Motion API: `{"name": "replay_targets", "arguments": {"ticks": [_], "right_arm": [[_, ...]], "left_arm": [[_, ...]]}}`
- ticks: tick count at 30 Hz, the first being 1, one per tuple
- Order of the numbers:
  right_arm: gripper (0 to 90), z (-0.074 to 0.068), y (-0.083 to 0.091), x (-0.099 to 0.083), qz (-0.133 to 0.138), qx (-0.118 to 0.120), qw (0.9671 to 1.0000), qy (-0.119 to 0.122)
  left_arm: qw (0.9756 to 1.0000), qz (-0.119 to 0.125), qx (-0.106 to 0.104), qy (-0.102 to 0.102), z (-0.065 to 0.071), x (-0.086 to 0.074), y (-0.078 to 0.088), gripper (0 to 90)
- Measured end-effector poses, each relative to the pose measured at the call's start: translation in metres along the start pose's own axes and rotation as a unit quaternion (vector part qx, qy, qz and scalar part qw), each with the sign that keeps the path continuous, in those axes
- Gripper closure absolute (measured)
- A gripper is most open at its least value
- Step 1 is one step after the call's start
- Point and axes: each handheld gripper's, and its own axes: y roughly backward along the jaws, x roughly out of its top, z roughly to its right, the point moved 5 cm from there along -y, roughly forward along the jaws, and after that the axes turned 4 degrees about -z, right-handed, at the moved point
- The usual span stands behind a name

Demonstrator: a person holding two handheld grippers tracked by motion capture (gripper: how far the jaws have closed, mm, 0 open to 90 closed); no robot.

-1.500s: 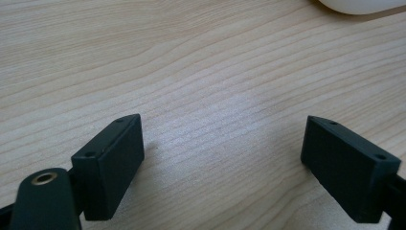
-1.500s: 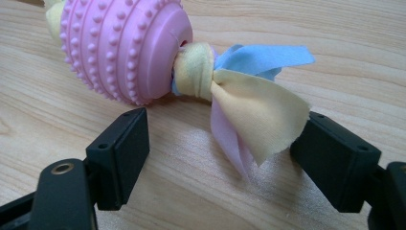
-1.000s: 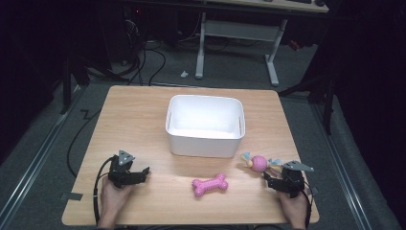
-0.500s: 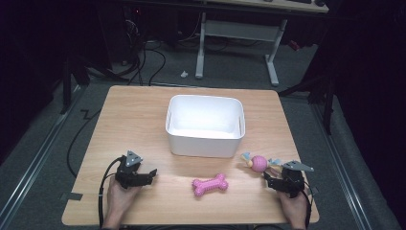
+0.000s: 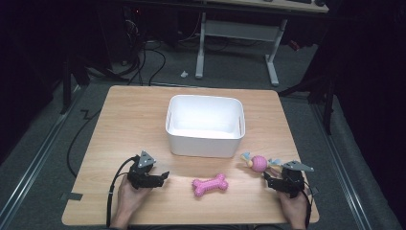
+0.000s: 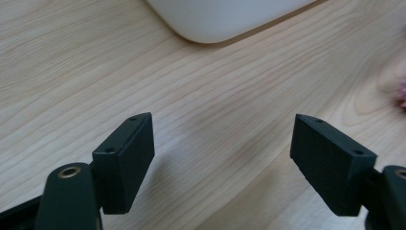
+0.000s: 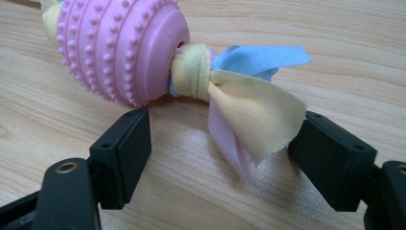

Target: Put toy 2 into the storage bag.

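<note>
Wooden table under dim surroundings: my left gripper has just been narrowing its jaws, wide apart with nothing between them. My right gripper gapes around the cloth tail of the pink ball toy, unclamped. Between them lies a pink bone; the white bin sits beyond.

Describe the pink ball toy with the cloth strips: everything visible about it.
The ball toy is a pink, rubbery-looking ball with rows of small studs, lying on its side on the wooden table, near the right front corner of the white bin. Cloth strips in yellow, blue and lilac pass through it, knotted at the hole and fanning out. A second tuft sticks out the far end. The right tongs stand open just before it, strip tips reaching between the jaws; no pad presses on it.
</note>
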Motion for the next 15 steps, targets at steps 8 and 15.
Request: {"name": "replay_targets", "arguments": {"ticks": [8,15], "right_arm": [[23.0,0.000,0.000,0.000,0.000,-0.001,1.0000,-0.001],[23.0,0.000,0.000,0.000,0.001,-0.001,1.0000,-0.001]], "left_arm": [[0.9996,-0.003,-0.018,-0.021,0.015,0.011,-0.001,23.6],[0.9984,0.000,-0.037,-0.042,0.032,0.021,-0.002,24.1]]}}
